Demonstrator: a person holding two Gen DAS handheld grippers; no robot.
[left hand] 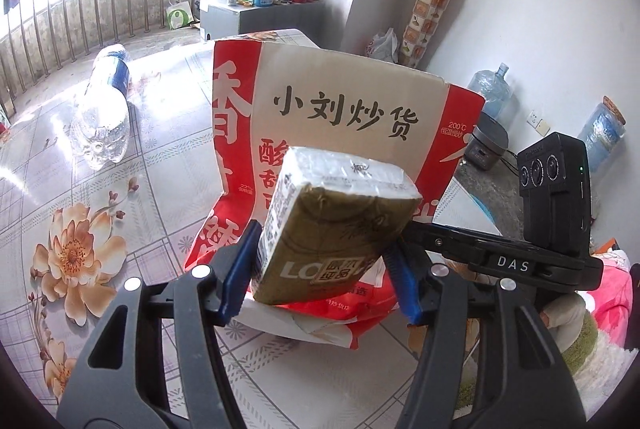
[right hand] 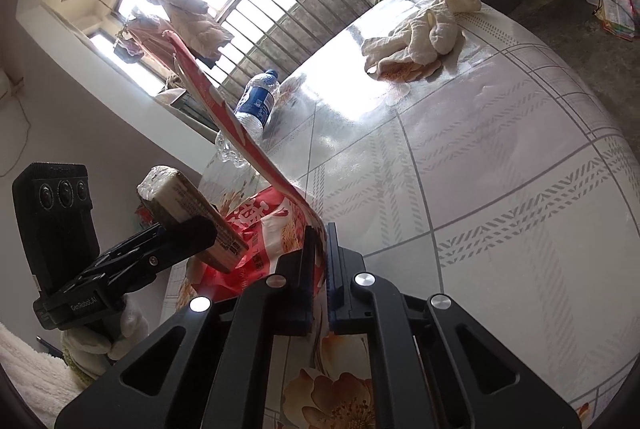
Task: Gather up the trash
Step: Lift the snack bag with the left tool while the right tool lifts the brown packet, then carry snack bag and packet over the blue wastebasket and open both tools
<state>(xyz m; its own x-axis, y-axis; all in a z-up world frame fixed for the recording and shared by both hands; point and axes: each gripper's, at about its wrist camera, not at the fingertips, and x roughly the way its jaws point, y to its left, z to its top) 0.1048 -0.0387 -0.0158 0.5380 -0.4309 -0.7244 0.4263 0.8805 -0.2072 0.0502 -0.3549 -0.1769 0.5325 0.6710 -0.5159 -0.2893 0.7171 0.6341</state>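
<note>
1. Left gripper (left hand: 320, 269), black with blue pads, clamped on a small olive-brown plastic-wrapped packet (left hand: 332, 229); pads pressing its two narrow sides, packet lifted clear of the table and tilted.
2. Packet hanging just in front of the mouth of a red-and-tan paper snack bag printed with black and white Chinese characters (left hand: 344, 101); seen from the right wrist, packet (right hand: 188, 213) to the left of the bag, whether touching it cannot be told.
3. Right gripper (right hand: 319, 265) pinched tight on the thin edge of the paper bag (right hand: 224, 113), jaws nearly together with only the bag wall between them; bag wall rising up and away from the jaws, held upright.
4. Bottom of the bag resting crumpled on the white grid-patterned tablecloth with orange flowers (left hand: 80, 253).
5. Clear plastic water bottle with a blue label (left hand: 106, 113) lying on its side on the table, well apart from the bag, towards the railing and window.
6. Pair of cream fabric work gloves (right hand: 420, 33) lying in a heap at the far part of the table, well apart from both grippers.
7. Gloved hand (right hand: 120, 325) visible under the left gripper's body in the right-wrist view.
8. Beyond the table: grey cabinet cluttered with bottles and boxes (left hand: 256, 9), large blue water jug (left hand: 492, 89) by the wall.
</note>
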